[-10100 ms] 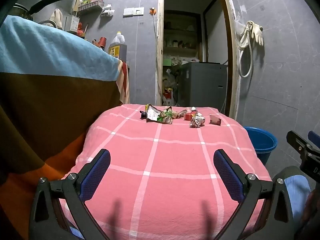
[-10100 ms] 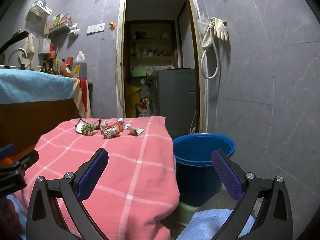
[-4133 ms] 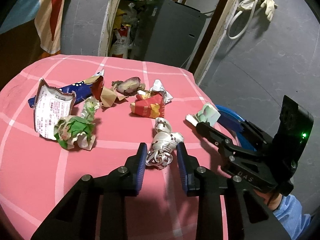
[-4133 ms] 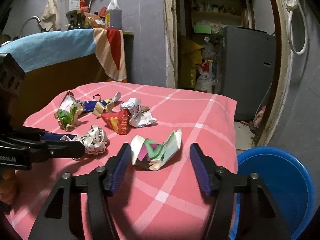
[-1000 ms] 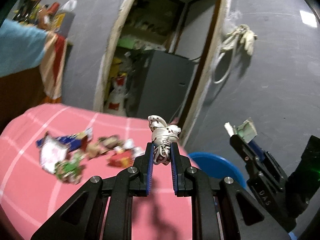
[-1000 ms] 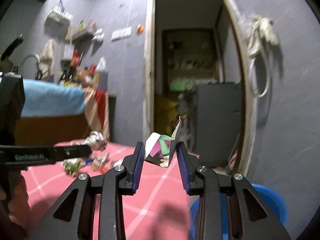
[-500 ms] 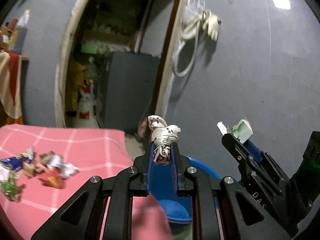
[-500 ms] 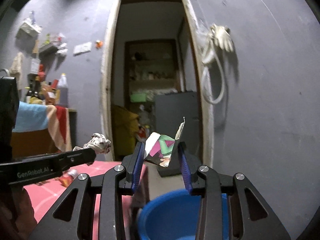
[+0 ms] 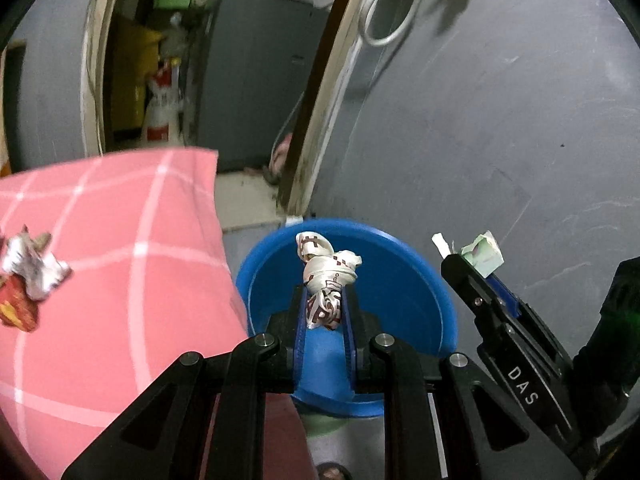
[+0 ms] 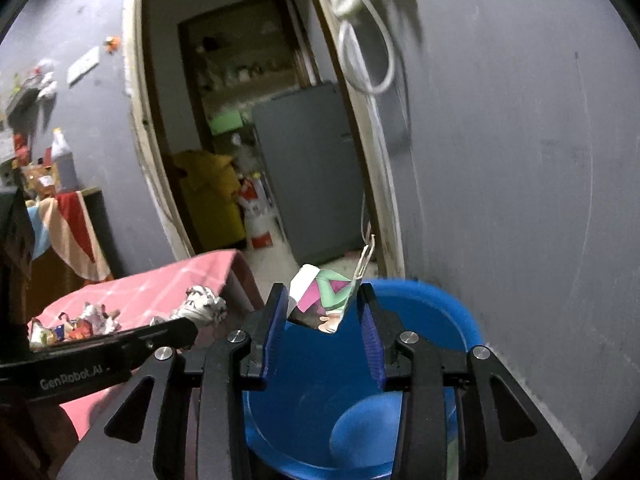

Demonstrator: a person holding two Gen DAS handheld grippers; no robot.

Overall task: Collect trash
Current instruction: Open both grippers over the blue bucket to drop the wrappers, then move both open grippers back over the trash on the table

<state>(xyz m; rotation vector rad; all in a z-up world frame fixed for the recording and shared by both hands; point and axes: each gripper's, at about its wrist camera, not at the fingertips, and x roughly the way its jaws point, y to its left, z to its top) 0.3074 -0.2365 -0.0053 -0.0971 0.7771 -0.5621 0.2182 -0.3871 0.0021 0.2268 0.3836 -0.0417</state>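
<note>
Both grippers are hanging over the round blue plastic bucket (image 9: 420, 280) right now, which is sitting on the floor just beside the pink checked cloth-covered table (image 9: 120, 260) and close to the grey wall.

The left gripper (image 9: 323, 312) is clamping a crumpled white wrapper with dark red print (image 9: 326, 276) between its blue pads, jaws nearly together, and the wad is sticking up above the fingertips with the bucket's inside right behind it. In the right wrist view the same wad is showing at the tip of that gripper, off to the left against the pink cloth.

The right gripper (image 10: 324, 320) is carrying a folded paper scrap with green, pink and white print (image 10: 324, 296). Its jaws are standing a bit wider than the left ones, and the scrap is sitting between the two blue pads, touching both, tilted, with a white corner poking up on the right. It's lined up over the bucket's near rim.

Back on the table a few more bits are lying near the far left edge: a crumpled silver foil wrapper (image 9: 32, 268) and a red snack packet (image 9: 16, 308) touching it.
</note>
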